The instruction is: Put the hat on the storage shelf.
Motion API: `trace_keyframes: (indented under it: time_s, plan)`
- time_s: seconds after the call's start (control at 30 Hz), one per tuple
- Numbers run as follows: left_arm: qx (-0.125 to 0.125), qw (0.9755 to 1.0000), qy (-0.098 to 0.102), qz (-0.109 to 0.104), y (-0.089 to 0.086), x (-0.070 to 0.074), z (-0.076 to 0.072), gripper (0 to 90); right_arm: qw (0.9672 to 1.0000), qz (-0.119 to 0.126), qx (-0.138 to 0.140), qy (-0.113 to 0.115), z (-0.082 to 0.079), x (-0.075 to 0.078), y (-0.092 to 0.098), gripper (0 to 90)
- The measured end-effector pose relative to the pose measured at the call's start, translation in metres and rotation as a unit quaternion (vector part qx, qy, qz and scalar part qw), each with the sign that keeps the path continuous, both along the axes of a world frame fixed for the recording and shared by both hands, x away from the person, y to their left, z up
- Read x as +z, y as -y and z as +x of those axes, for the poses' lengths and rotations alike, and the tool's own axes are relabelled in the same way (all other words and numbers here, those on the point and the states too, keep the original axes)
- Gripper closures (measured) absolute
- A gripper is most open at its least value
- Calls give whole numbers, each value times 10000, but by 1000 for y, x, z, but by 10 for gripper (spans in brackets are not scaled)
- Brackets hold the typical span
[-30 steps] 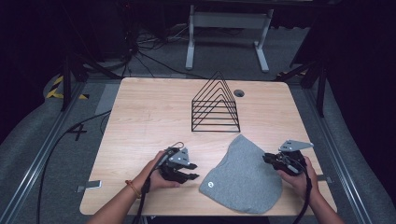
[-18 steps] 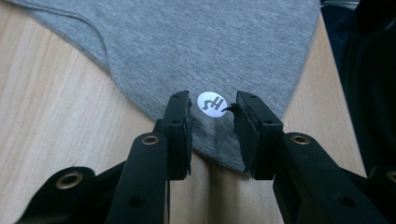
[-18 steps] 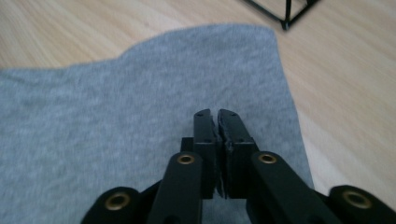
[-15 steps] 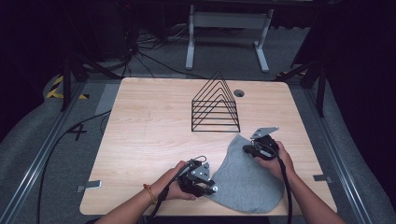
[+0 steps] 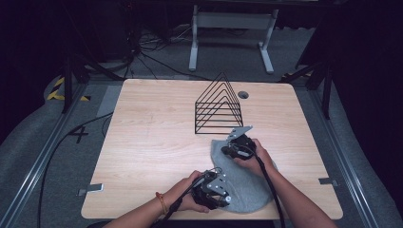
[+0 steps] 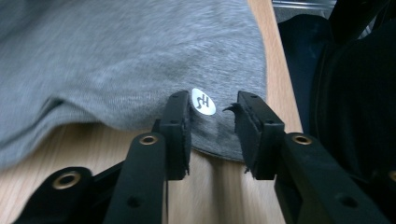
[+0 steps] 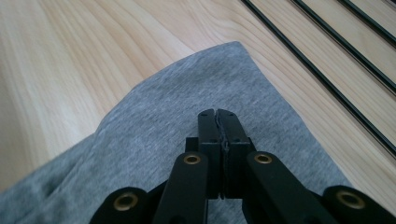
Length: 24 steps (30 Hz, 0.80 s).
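A grey cloth [image 5: 240,183] lies at the near right of the wooden surface [image 5: 157,142], just before a black wire rack [image 5: 218,107]. The left gripper [image 6: 212,116] stands part open astride the cloth's near edge, beside a white sticker [image 6: 203,101]. The right gripper [image 7: 218,122] is closed over the cloth's far corner; whether it pinches fabric is unclear.

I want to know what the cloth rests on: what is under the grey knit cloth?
Under the grey knit cloth lies the light wooden table; bare wood shows past its edges. Anything beneath its middle is covered.
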State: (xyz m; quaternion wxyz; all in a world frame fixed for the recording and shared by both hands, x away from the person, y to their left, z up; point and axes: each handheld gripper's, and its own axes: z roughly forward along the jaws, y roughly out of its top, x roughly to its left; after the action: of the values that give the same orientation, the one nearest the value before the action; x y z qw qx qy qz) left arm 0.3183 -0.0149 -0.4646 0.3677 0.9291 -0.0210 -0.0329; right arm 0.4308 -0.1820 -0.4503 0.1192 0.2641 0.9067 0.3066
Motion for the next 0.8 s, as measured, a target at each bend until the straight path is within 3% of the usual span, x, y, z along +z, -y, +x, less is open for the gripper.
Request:
trace_keyframes:
  time_s: [0.13,0.23,0.27,0.37,0.43,0.5,0.53,0.57,0.6,0.67,0.73,0.77,0.8]
  plan:
    - [53,9998,-131,-148,-7,6,4,578,9999,35,56,86,-4,3,-7,823]
    - [390,9980,-138,-483,-26,19,16,565,9993,320,-107,154,-11,13,12,816]
    - [390,9980,-138,-483,-26,19,16,565,9990,372,-204,167,-16,17,22,814]
    - [781,9952,187,-562,-41,30,31,565,9986,331,-296,270,-26,23,37,814]
    - [1079,9925,347,-458,-47,32,46,565,9983,426,-294,263,-39,27,49,816]
    - [1226,9906,373,-467,-50,31,58,565,9981,506,-248,234,-54,28,58,820]
    - [1367,9886,510,-364,-50,29,64,565,9984,484,-135,251,-70,28,62,820]
    - [1467,9873,506,-336,-50,28,71,565,9983,542,-91,198,-78,28,64,820]
    - [1514,9869,408,-387,-50,26,79,565,9983,568,-30,151,-85,28,66,820]
    - [1677,9835,594,-324,-47,24,89,566,9981,592,36,137,-92,27,67,820]
    - [1685,9834,651,-173,-43,23,98,572,9980,616,170,29,-112,22,66,820]
    - [1763,9822,619,-195,-42,22,102,572,9980,616,170,29,-112,22,66,820]
    - [1793,9818,585,-240,-40,21,107,580,9976,620,314,-47,-122,17,64,820]
